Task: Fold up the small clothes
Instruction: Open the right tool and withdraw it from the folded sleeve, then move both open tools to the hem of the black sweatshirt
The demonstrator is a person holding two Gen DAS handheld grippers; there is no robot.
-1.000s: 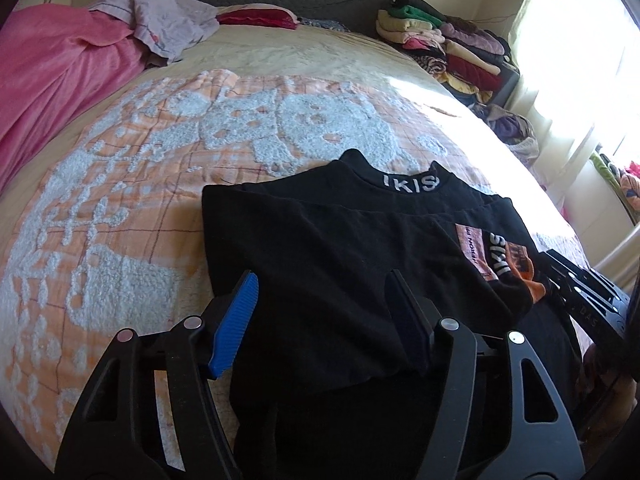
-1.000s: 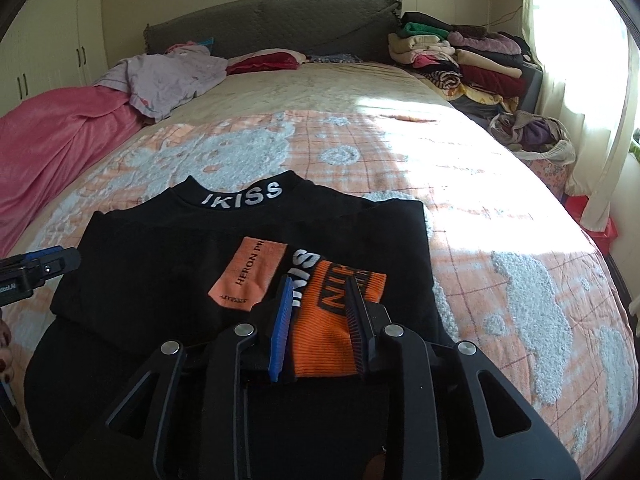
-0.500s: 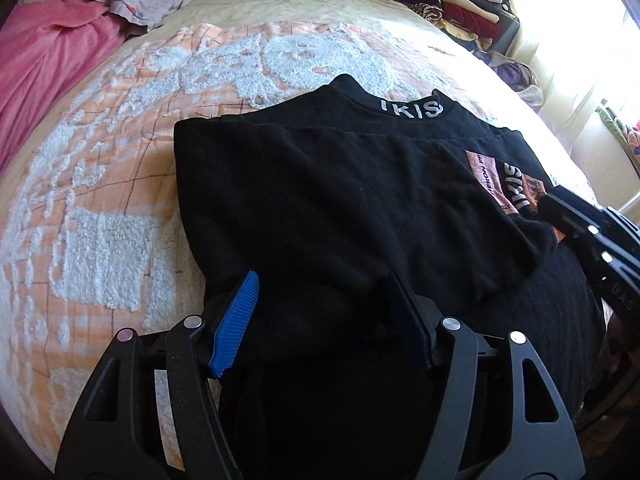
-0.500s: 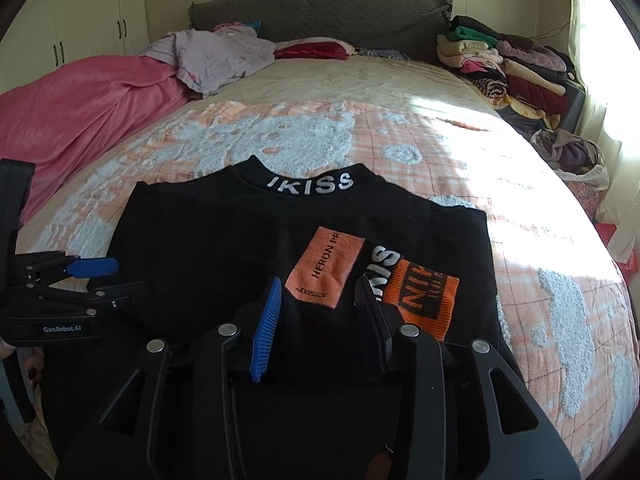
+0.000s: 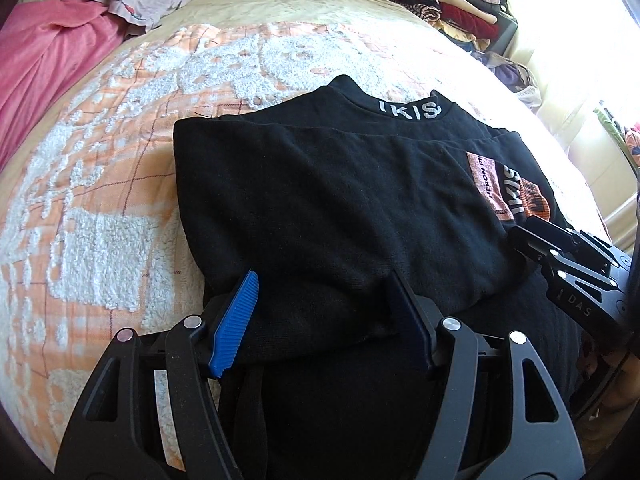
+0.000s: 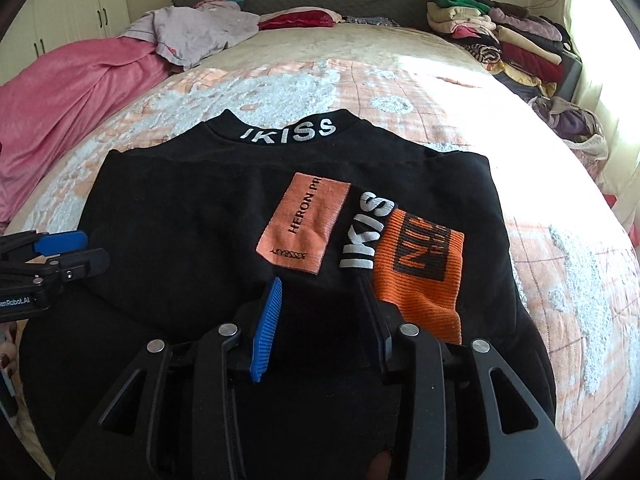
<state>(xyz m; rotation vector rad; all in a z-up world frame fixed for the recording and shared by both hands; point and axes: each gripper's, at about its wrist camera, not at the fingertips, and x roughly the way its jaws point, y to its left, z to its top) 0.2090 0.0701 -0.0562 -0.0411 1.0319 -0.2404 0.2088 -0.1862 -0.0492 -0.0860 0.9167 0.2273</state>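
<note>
Bedspread (image 6: pixel 440 92) bears black top (image 6: pixel 192 232), hem hidden beneath both gaping grippers.

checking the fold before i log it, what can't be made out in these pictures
- Hem of the black sweater: hidden in both views behind each tool's frame and the bottom edge.
- Orange cuff: lettering partly folded under in the right wrist view; too small and skewed in the left.
- Collar lettering: last letter turned away in the left wrist view.
</note>
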